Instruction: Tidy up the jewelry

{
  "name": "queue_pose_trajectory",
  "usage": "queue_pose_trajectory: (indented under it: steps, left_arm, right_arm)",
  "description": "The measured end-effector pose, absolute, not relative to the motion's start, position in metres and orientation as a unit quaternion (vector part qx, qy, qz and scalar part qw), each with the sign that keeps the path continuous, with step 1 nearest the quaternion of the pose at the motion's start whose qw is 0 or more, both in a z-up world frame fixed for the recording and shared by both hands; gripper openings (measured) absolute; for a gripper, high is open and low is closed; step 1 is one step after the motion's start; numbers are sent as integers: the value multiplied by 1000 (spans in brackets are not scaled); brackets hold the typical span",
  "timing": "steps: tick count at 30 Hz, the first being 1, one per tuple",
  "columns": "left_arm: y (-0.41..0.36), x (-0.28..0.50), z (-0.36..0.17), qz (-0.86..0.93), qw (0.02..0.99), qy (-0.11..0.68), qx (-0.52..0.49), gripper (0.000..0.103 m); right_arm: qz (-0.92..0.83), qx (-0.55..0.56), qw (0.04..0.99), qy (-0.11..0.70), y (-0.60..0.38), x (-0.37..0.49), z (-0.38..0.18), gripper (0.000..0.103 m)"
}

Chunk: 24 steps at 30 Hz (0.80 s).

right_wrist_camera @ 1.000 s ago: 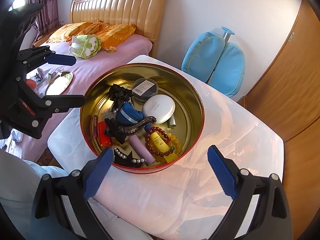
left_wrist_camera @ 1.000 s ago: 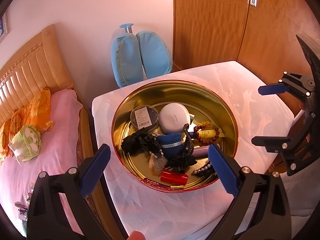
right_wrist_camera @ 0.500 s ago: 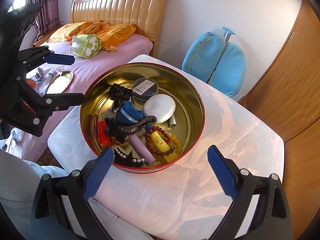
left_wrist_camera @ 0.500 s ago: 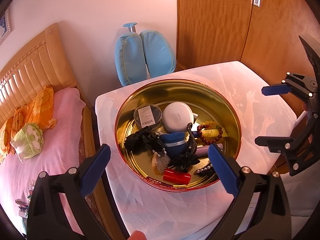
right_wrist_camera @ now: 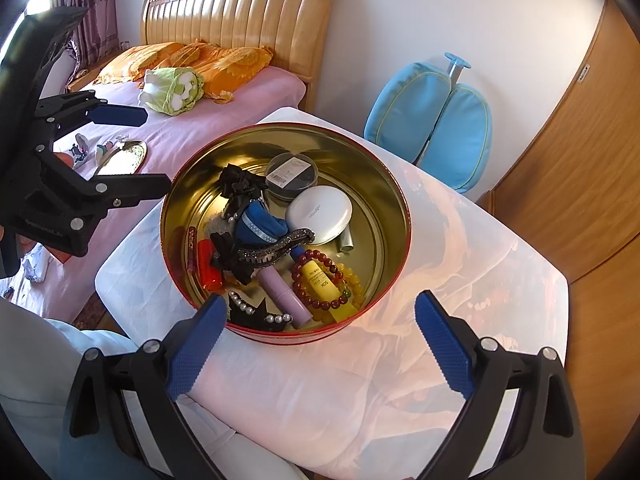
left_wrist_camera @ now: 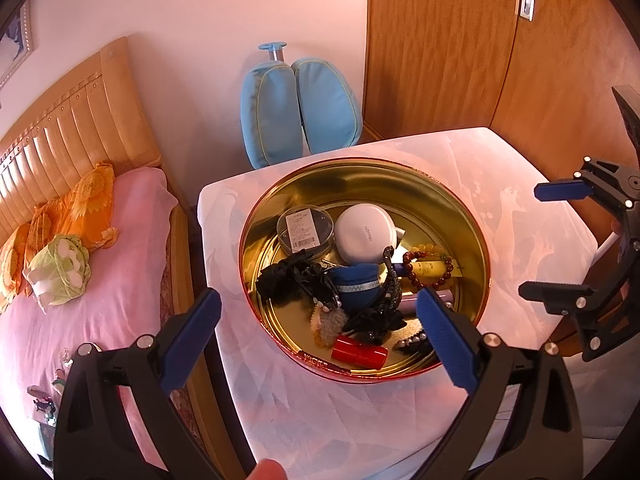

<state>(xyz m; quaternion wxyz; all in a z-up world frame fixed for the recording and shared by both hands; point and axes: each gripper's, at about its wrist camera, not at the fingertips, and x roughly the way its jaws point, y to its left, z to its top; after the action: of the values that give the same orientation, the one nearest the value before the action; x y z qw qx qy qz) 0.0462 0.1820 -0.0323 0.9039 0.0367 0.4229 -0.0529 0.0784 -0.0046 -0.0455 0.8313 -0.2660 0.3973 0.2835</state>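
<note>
A round gold tin with a red rim (left_wrist_camera: 440, 184) (right_wrist_camera: 384, 184) stands on a small table under a white cloth. It holds a red bead bracelet (right_wrist_camera: 320, 280) (left_wrist_camera: 428, 258), a yellow bead bracelet (right_wrist_camera: 354, 280), a black rhinestone hair clip (right_wrist_camera: 276, 250), a pearl hair clip (right_wrist_camera: 256, 312), a white compact (left_wrist_camera: 366, 234) (right_wrist_camera: 320, 214), a red lipstick (left_wrist_camera: 360, 352) and a blue pouch (left_wrist_camera: 356, 284). My left gripper (left_wrist_camera: 320, 332) is open and empty above the tin's near edge. My right gripper (right_wrist_camera: 320, 328) is open and empty over the tin's near rim.
A bed with pink sheet (left_wrist_camera: 80, 280), orange pillows and a cabbage plush (right_wrist_camera: 172, 88) lies left of the table. A gold tin lid (right_wrist_camera: 124, 156) and small trinkets lie on the bed. A blue chair back (left_wrist_camera: 300, 108) stands behind the table, wooden wardrobe doors (left_wrist_camera: 460, 40) beyond.
The left gripper has drifted slightly left and back, so the tin sits a little further right in its view. The right gripper has barely moved. Both stay open.
</note>
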Motion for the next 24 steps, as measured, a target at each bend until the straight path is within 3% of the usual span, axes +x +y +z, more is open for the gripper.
queue_pose_trajectory:
  steps: [24]
  left_arm:
    - [173,44,-33,-83,902,423,27,95]
  right_arm:
    - [284,-267,831,398,-5,77,-49,96]
